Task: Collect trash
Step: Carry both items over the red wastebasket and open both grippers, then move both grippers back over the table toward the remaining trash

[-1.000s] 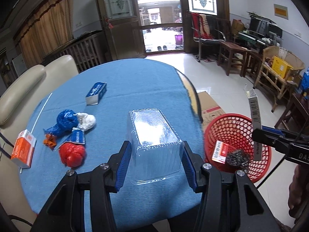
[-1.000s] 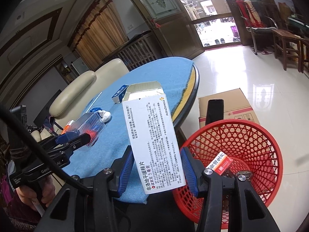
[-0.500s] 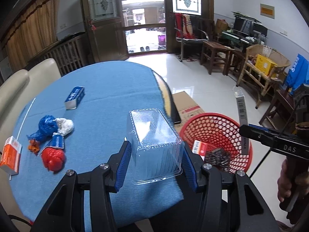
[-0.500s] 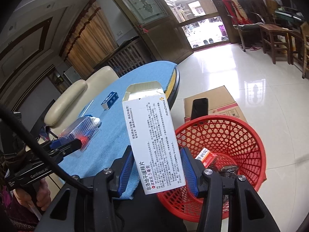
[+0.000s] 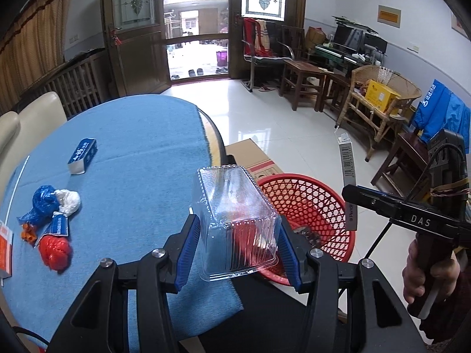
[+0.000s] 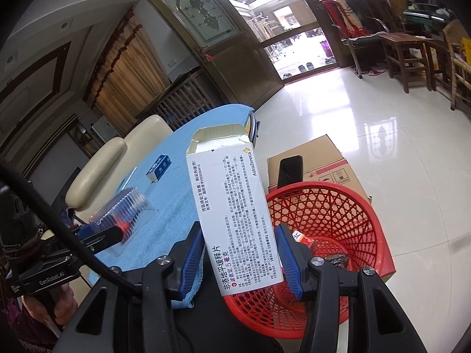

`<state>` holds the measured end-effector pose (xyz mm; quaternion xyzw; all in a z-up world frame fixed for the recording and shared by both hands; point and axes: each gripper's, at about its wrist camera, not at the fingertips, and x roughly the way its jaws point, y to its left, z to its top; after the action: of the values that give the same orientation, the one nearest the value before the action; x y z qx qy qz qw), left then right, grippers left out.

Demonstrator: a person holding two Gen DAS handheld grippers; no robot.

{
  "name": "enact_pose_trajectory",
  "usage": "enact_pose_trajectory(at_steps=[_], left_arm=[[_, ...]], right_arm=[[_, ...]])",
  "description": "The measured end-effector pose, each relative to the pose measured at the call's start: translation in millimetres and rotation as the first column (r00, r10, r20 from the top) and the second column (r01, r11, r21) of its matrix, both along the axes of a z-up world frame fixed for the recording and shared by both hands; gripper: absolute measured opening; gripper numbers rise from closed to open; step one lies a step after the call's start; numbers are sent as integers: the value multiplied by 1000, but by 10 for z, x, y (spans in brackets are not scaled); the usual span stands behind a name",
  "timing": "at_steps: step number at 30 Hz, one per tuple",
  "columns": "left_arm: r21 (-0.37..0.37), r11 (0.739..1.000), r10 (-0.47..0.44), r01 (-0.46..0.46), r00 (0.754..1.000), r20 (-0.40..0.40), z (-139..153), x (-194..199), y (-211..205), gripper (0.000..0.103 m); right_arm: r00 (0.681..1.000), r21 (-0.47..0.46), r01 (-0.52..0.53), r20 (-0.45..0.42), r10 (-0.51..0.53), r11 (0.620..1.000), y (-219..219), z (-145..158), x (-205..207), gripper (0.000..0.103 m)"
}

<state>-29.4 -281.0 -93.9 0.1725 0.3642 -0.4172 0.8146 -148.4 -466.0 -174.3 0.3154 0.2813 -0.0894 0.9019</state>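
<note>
My left gripper (image 5: 238,244) is shut on a clear plastic clamshell container (image 5: 232,220), held over the table's right edge beside the red mesh basket (image 5: 309,206). My right gripper (image 6: 240,253) is shut on an open white medicine box (image 6: 232,214), held upright above the near rim of the basket (image 6: 332,220). The right gripper with its box also shows in the left wrist view (image 5: 347,182), over the basket's right side. The basket holds a red-and-white packet (image 6: 303,238) and a dark wrapper (image 6: 338,260).
On the blue tablecloth (image 5: 132,161) lie a blue box (image 5: 82,155), blue, white and red crumpled bags (image 5: 50,206), and an orange box (image 5: 4,247) at the left edge. A cardboard box (image 6: 321,161) stands behind the basket. Chairs and stools line the far wall.
Both grippers have swung rightward with their loads. The clamshell now hangs past the table edge next to the basket, and the medicine box sits closer over the basket.
</note>
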Motion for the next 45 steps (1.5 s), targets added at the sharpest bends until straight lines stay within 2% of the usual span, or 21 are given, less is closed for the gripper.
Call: enact_pose_trajectory(at_steps=[11,20,27,42,45], left_arm=[[13,997,-76,77,997,-29,28,-101,-258,55],[31,996,-85,87,994,-68,-23,-60,-377,56],[58,994,-91,95,994,-60,-74,-78,-445,56],[30,1000,-2,4,999,-49,-5,106,-127,60],[28,999,29,-29,999,-25,23,127,-10,65]], right_arm=[[999,25,34,23,-35,999,-125,42,-137,53],[998,56,53,30,-55,997,-218,24,-199,54],[997,67,65,27,-67,996,-290,-3,-227,54],[998,68,56,15,-58,996,-274,3,-171,54],[999,69,52,12,-53,996,-266,11,-154,54]])
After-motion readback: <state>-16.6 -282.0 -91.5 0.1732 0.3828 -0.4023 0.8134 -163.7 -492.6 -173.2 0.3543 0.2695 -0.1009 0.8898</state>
